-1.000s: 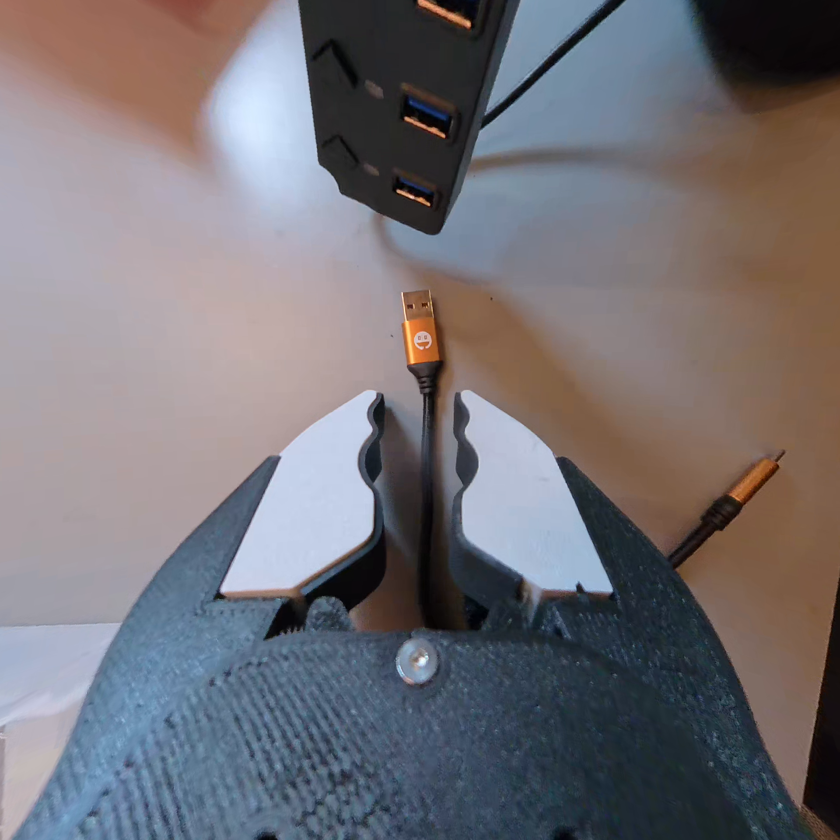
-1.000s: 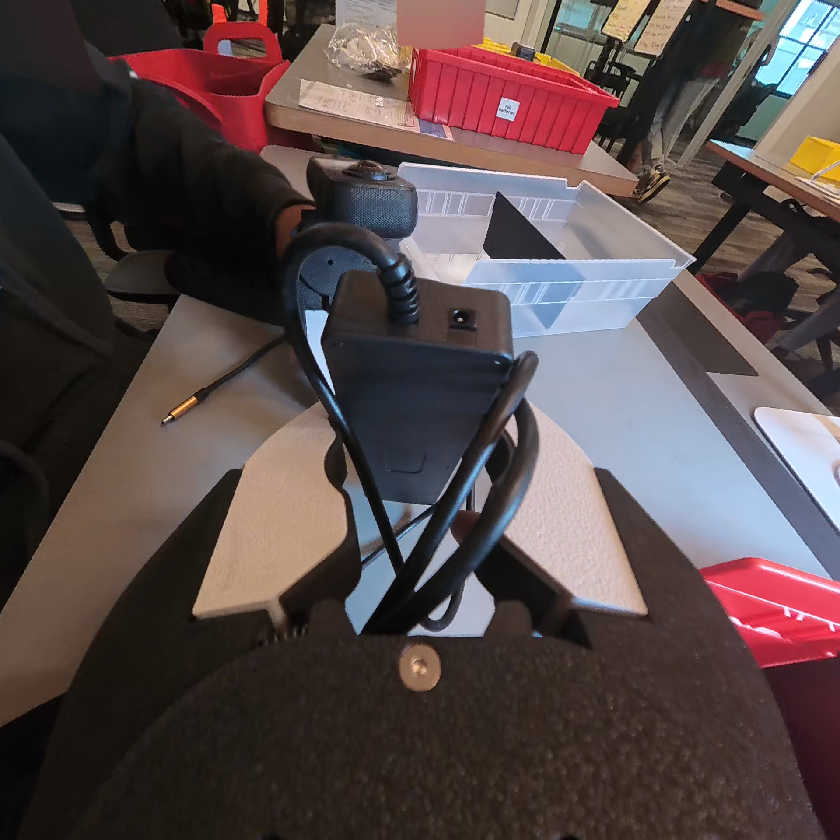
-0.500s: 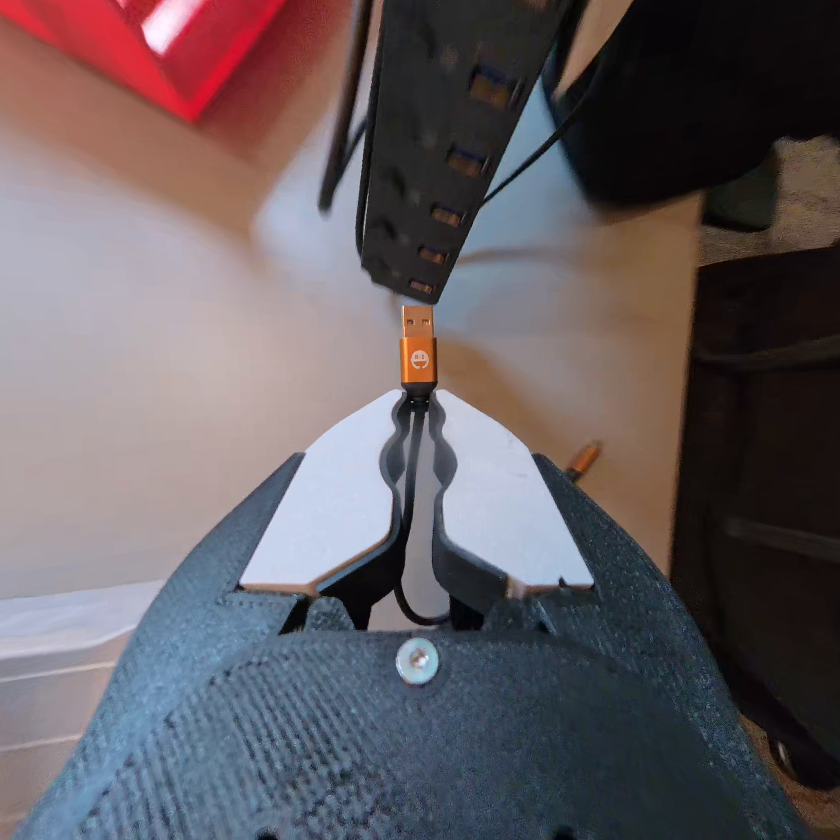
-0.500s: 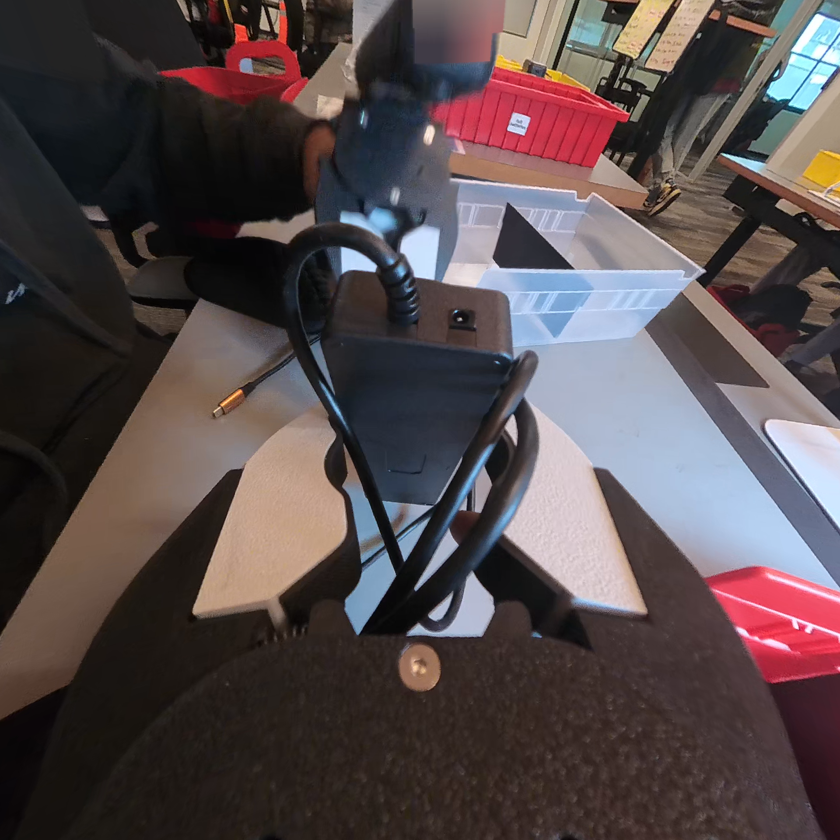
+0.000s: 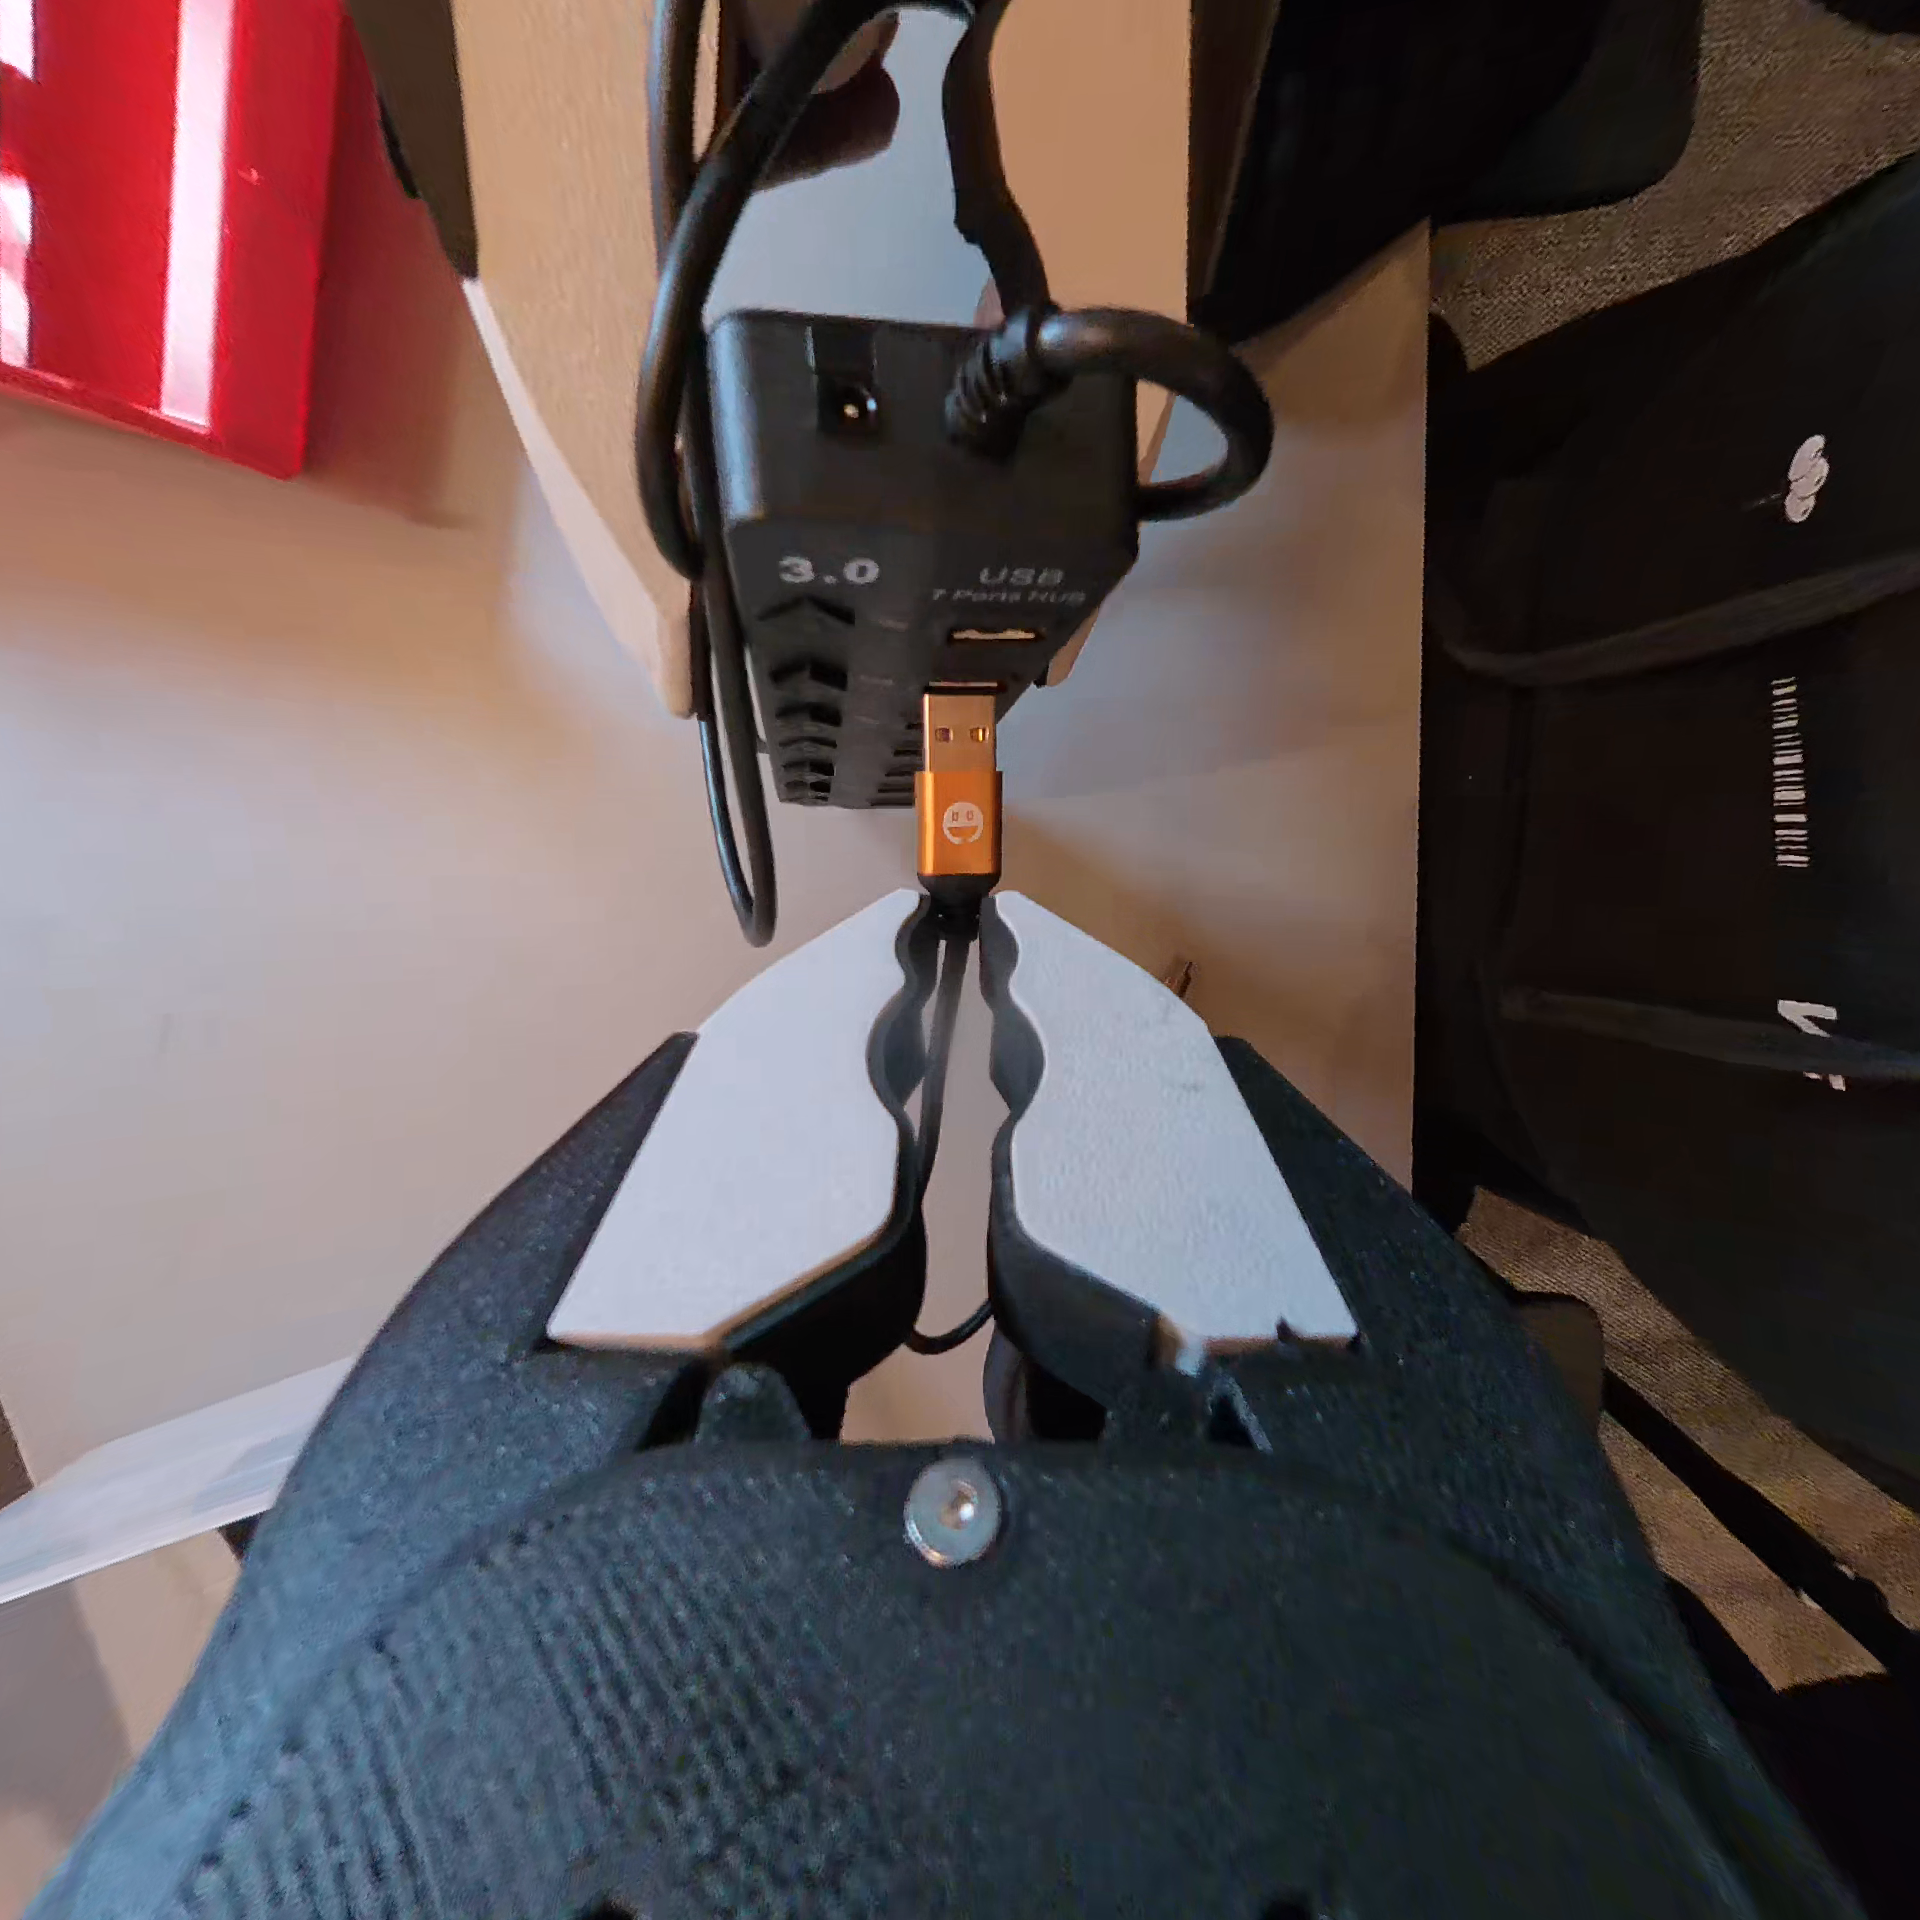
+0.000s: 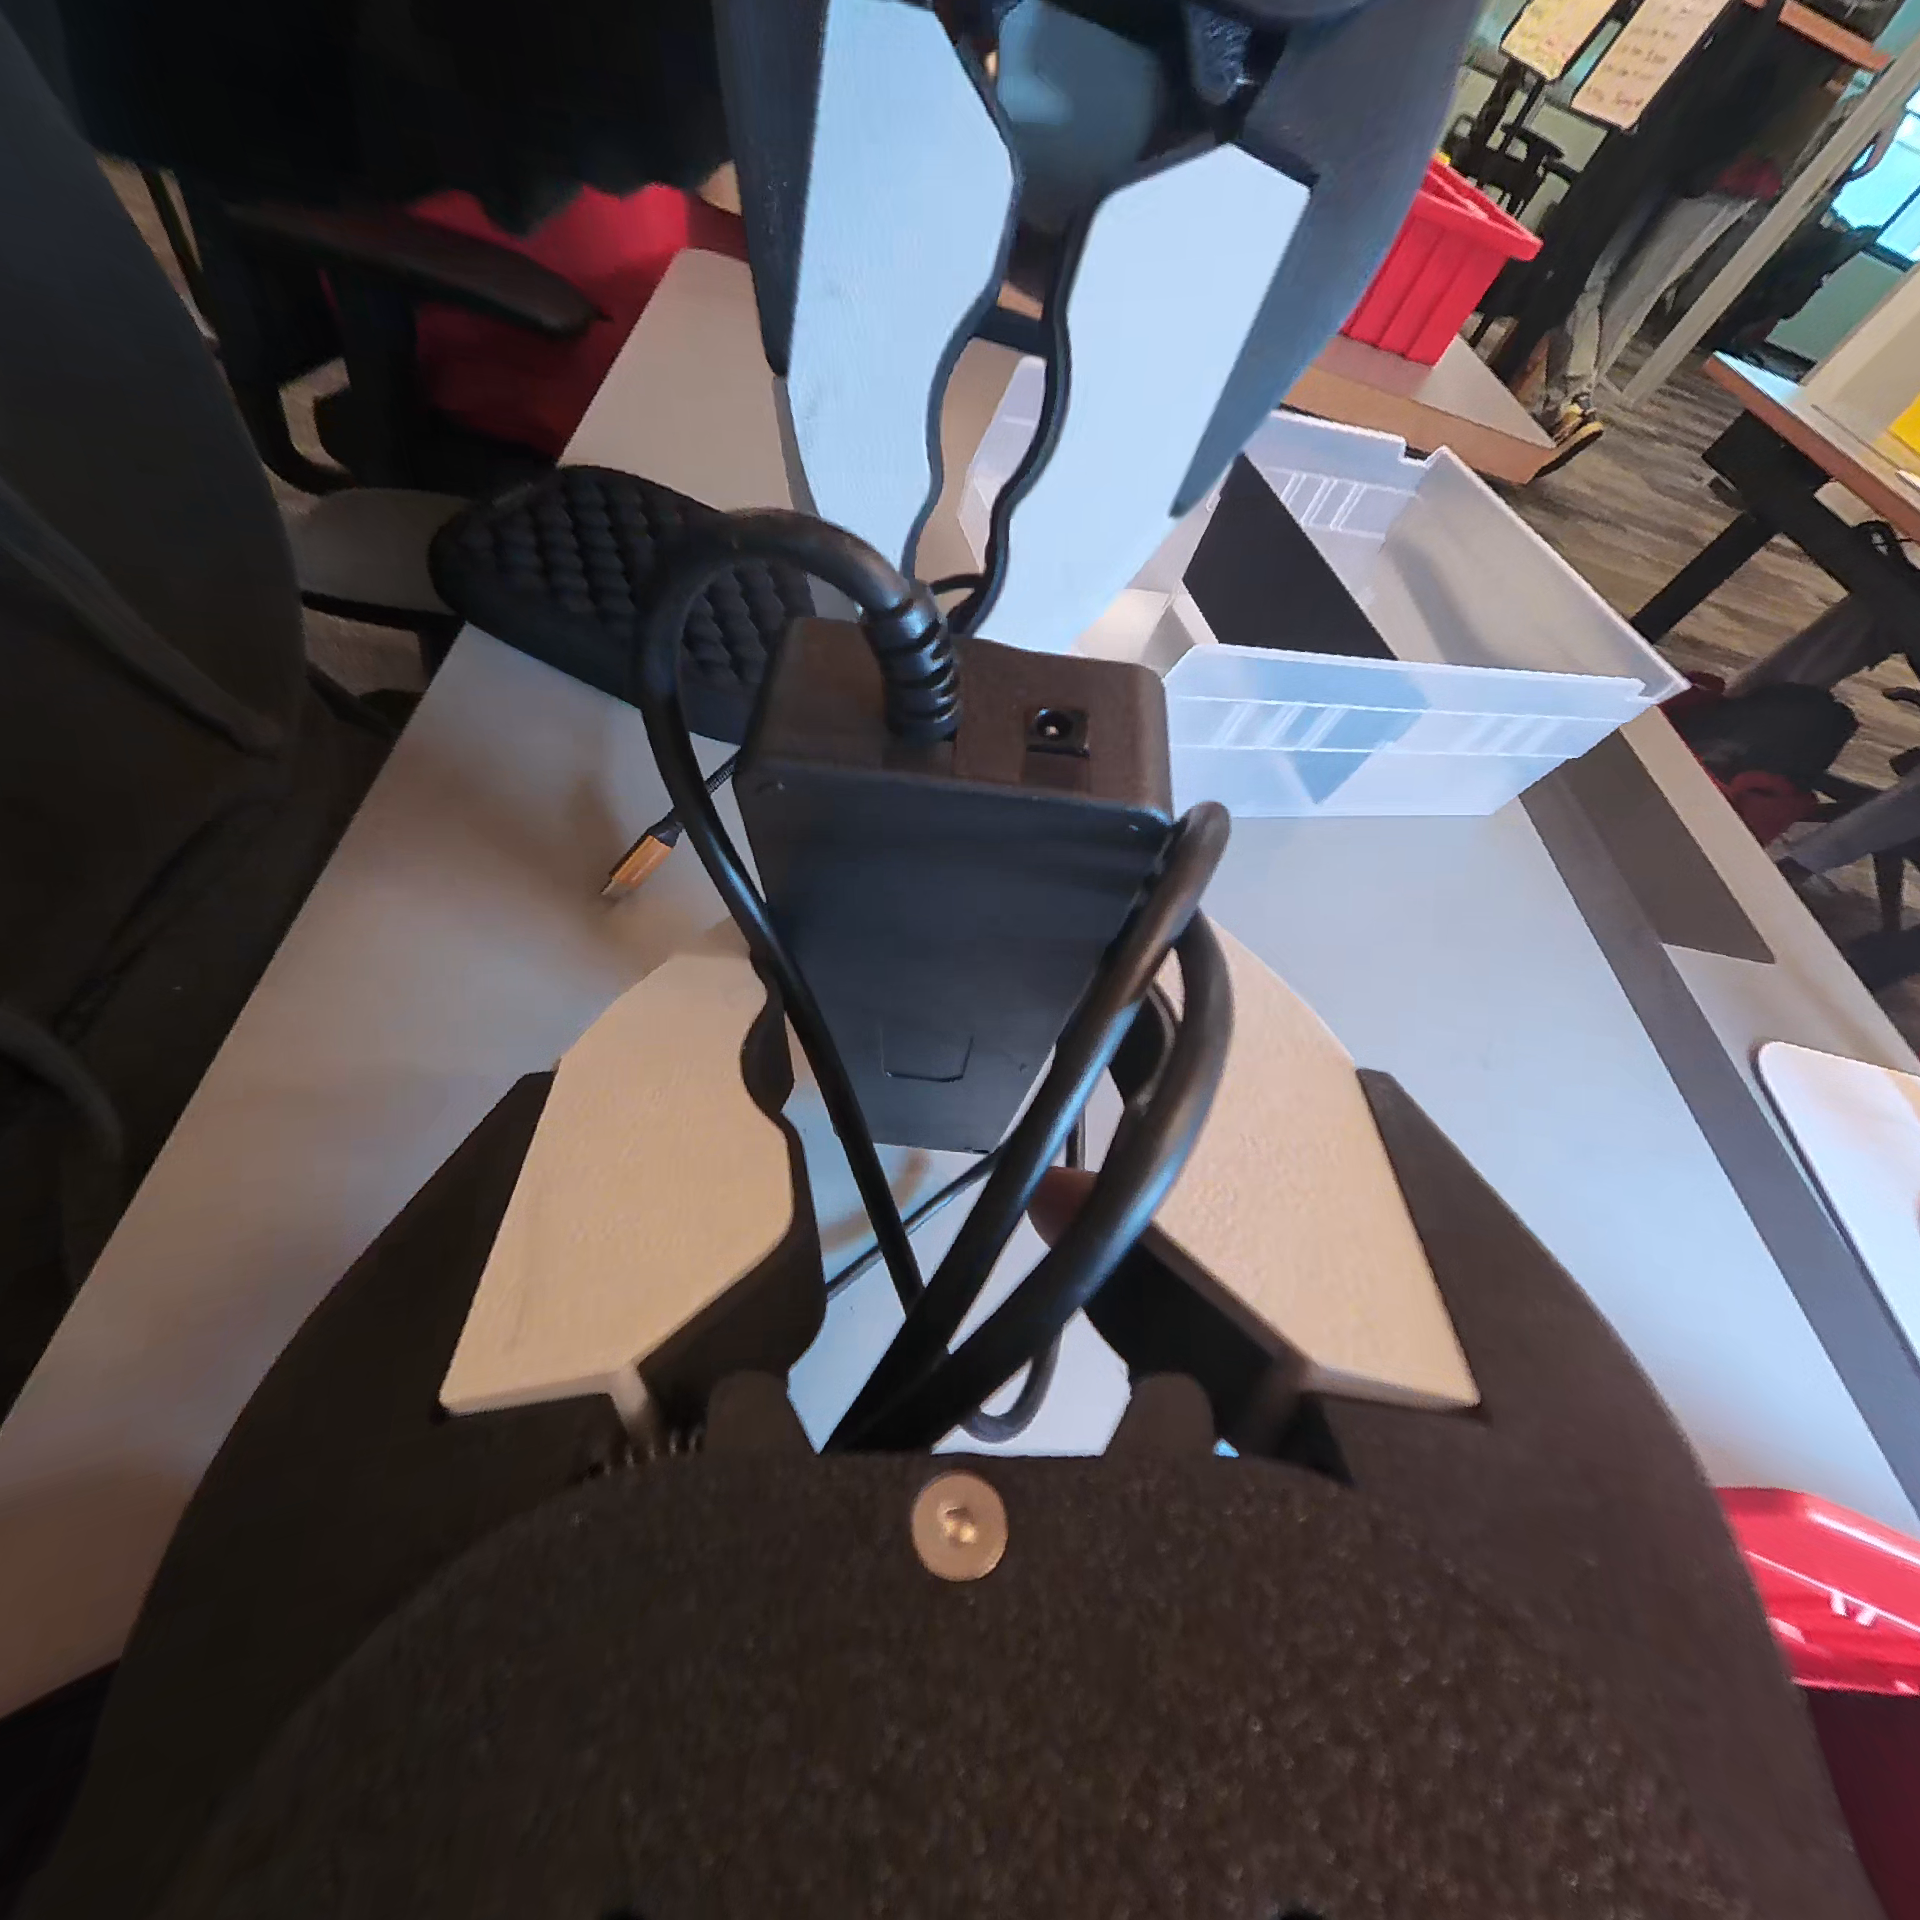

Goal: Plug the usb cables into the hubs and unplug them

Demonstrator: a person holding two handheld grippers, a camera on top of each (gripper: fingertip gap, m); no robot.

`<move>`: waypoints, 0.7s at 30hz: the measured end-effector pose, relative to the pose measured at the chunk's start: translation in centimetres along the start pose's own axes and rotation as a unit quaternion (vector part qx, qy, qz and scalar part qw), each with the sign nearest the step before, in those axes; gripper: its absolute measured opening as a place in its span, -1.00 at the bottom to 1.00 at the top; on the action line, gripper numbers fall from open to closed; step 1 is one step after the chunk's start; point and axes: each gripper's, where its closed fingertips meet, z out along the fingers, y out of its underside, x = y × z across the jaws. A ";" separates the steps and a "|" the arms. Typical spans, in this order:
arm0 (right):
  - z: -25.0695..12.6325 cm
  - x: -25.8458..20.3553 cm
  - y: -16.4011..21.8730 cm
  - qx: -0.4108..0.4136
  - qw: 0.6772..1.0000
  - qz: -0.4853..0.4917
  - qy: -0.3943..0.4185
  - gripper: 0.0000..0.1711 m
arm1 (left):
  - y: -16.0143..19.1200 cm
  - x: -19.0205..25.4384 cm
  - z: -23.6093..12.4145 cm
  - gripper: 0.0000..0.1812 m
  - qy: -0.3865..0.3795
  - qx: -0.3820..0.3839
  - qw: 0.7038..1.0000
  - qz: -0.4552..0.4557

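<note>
**Plug tip at the hub's port row**

Left gripper (image 5: 958, 914) has its fingers (image 5: 790, 1122) clenched on the thin black cable just behind the orange USB plug (image 5: 958, 821), which points to 12 o'clock. The plug's metal tip sits right at the second port down on the black hub (image 5: 914, 520); whether it has entered cannot be told. The orange shell carries a small round white emblem, and the hub's face carries white printed markings near its top end, above the port row. The hub's own thick black lead (image 5: 686, 343) loops down at 9 o'clock of the hub and curls out again at 3 o'clock.

Over to the right wrist view: right gripper (image 6: 956, 1049) grips the hub (image 6: 956, 914) by its lower body, fingers (image 6: 623, 1195) pressed on both sides, the hub lifted above the grey surface (image 6: 1403, 987). Left gripper comes in from 12 o'clock there.

On the surface, a second gold-tipped connector (image 6: 639, 873) lies at 9 o'clock of the hub, well apart. A clear plastic bin (image 6: 1403, 707) stands at 2 o'clock, a red bin (image 6: 1829, 1600) at 4 o'clock. Open surface lies between hub and bins; the surface edge runs close at 9 o'clock.
</note>
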 end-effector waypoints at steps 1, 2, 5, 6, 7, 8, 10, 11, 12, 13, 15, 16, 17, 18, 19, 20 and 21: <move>0.0 0.0 0.1 -0.003 1.000 -0.002 0.001 -0.29 | 0.0 0.0 0.0 -0.91 0.003 -0.004 1.000 -0.002; 0.1 -0.1 0.2 -0.009 1.000 -0.006 0.003 -0.29 | 0.0 0.0 0.0 -0.91 0.006 -0.007 1.000 -0.003; 0.1 -0.2 0.4 -0.023 1.000 -0.016 0.010 -0.29 | -0.1 0.1 -0.3 -0.91 0.015 -0.008 1.000 -0.005; 0.1 -0.2 0.3 -0.024 1.000 -0.015 0.009 -0.29 | -0.1 0.2 -0.3 -0.91 0.018 -0.007 1.000 -0.006; 0.1 -0.2 0.3 -0.024 1.000 -0.015 0.009 -0.29 | -0.2 0.3 -0.4 -0.91 0.019 -0.007 1.000 -0.005; 0.1 -0.2 0.3 -0.026 0.999 -0.015 0.012 -0.29 | -0.2 0.4 -0.4 -0.91 0.022 -0.006 1.000 -0.005; 0.1 -0.1 0.4 -0.030 0.999 -0.017 0.016 -0.29 | -0.4 0.6 -0.5 -0.91 0.026 0.000 1.000 -0.006; 0.1 -0.2 0.2 -0.026 0.999 -0.015 0.014 -0.29 | -0.3 0.4 -0.4 -0.91 0.018 -0.004 1.000 -0.004; 0.1 -0.3 0.1 -0.021 1.000 -0.012 0.009 -0.29 | -0.3 0.4 -0.3 -0.91 0.016 -0.007 1.000 -0.003; 0.1 -0.4 0.0 -0.019 1.000 -0.010 0.005 -0.29 | -0.4 0.6 -0.1 -0.92 0.020 -0.007 1.000 0.000; 0.0 -0.4 0.1 -0.022 1.000 -0.010 0.006 -0.29 | -0.5 0.7 -0.1 -0.92 0.011 -0.006 1.000 0.008; 0.0 -0.4 0.1 -0.022 1.000 -0.007 0.005 -0.29 | -0.6 0.7 -0.2 -0.92 0.010 -0.001 1.000 0.009; -0.1 -0.4 0.1 -0.023 1.000 -0.002 0.002 -0.29 | -0.9 0.8 -0.4 -0.91 0.014 0.009 1.000 0.008; 0.0 -0.5 0.1 -0.023 1.000 0.000 -0.002 -0.30 | -1.5 1.1 -0.7 -0.92 0.026 0.033 0.999 0.003; 0.0 -0.7 0.0 -0.022 1.000 -0.002 -0.007 -0.30 | -1.6 1.3 -0.8 -0.92 0.036 0.037 0.999 -0.001; 0.1 -0.8 0.0 -0.026 1.000 -0.005 -0.008 -0.30 | -1.5 1.4 -0.6 -0.92 0.041 0.035 0.999 -0.002; 0.2 -0.8 0.2 -0.036 0.999 -0.009 -0.003 -0.30 | -1.4 1.2 -0.3 -0.92 0.035 0.037 0.999 -0.004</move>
